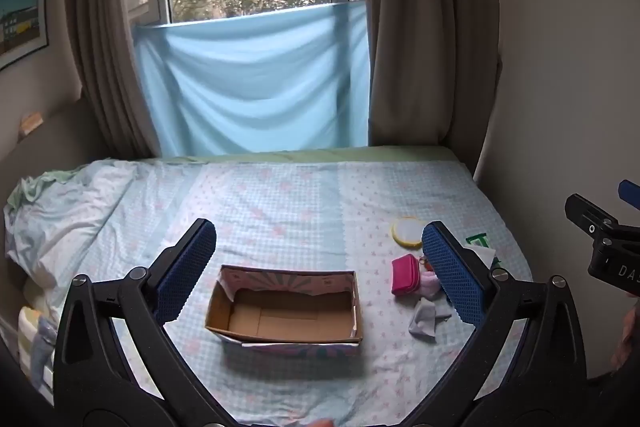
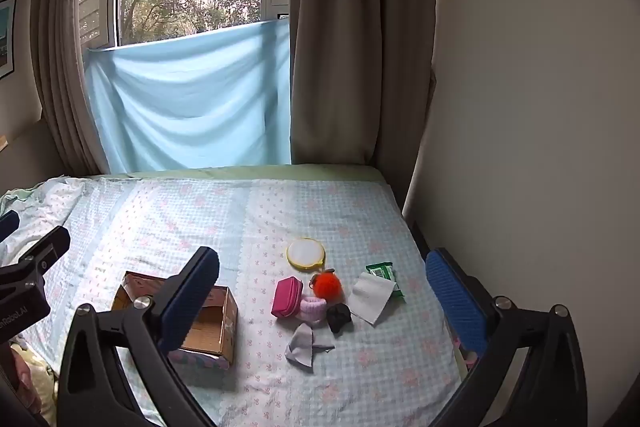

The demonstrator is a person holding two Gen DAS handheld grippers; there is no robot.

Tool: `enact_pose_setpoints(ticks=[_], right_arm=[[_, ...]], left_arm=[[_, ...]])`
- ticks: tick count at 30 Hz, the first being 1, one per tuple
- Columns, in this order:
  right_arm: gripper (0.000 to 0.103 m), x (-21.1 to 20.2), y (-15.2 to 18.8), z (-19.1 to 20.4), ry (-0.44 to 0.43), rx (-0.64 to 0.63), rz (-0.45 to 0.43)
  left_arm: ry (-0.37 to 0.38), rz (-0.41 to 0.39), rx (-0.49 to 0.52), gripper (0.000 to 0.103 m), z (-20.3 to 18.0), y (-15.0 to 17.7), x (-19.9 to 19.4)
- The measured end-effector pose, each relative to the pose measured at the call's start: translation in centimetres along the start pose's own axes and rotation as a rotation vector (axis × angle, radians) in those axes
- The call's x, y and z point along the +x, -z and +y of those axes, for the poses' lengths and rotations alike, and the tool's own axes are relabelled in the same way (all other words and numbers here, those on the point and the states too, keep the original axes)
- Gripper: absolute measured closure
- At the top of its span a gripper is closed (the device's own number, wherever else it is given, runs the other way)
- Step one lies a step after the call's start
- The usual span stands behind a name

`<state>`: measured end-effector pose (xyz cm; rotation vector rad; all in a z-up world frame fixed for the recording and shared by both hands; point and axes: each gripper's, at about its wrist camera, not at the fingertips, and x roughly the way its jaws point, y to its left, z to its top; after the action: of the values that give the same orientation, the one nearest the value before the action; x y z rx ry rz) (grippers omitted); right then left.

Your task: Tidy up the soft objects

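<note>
On the bed (image 2: 280,379), checked sheet: open cardboard box (image 1: 286,311) with nothing inside, framed by the left gripper (image 1: 316,267), its ribbed blue fingers (image 1: 186,273) wide apart, holding nothing. Right gripper (image 2: 322,297) likewise spread and unladen over the soft pile; only its view shows the fuzzy orange pom-pom (image 2: 327,285), black item (image 2: 339,317), knitted pink band (image 2: 313,309) whole, beside the pink pouch (image 2: 286,297) and grey cloth (image 2: 303,343)

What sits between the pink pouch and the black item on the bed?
In the right wrist view, a pale pink knitted piece lies between the pink pouch and the black item.
</note>
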<state>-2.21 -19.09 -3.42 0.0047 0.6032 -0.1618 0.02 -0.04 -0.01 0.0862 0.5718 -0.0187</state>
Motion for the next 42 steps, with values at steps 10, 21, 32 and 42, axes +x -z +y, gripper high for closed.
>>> enact_pose_setpoints(ticks=[10, 21, 32, 42], right_arm=[[0.0, 0.1, -0.2, 0.7, 0.008, -0.022, -0.007], [0.0, 0.8, 0.1, 1.4, 0.006, -0.023, -0.005], [0.0, 0.5, -0.1, 1.7, 0.022, -0.026, -0.004], [0.0, 0.6, -0.2, 1.9, 0.025, -0.029, -0.001]], left_arm=[[0.04, -0.03, -0.04, 0.001, 1.2, 0.3, -0.5], [0.041, -0.02, -0.044, 0.001, 1.6, 0.1, 0.5], [0.053, -0.013, -0.041, 0.001, 1.6, -0.1, 1.1], [0.065, -0.013, -0.033, 0.001, 1.8, -0.1, 1.3]])
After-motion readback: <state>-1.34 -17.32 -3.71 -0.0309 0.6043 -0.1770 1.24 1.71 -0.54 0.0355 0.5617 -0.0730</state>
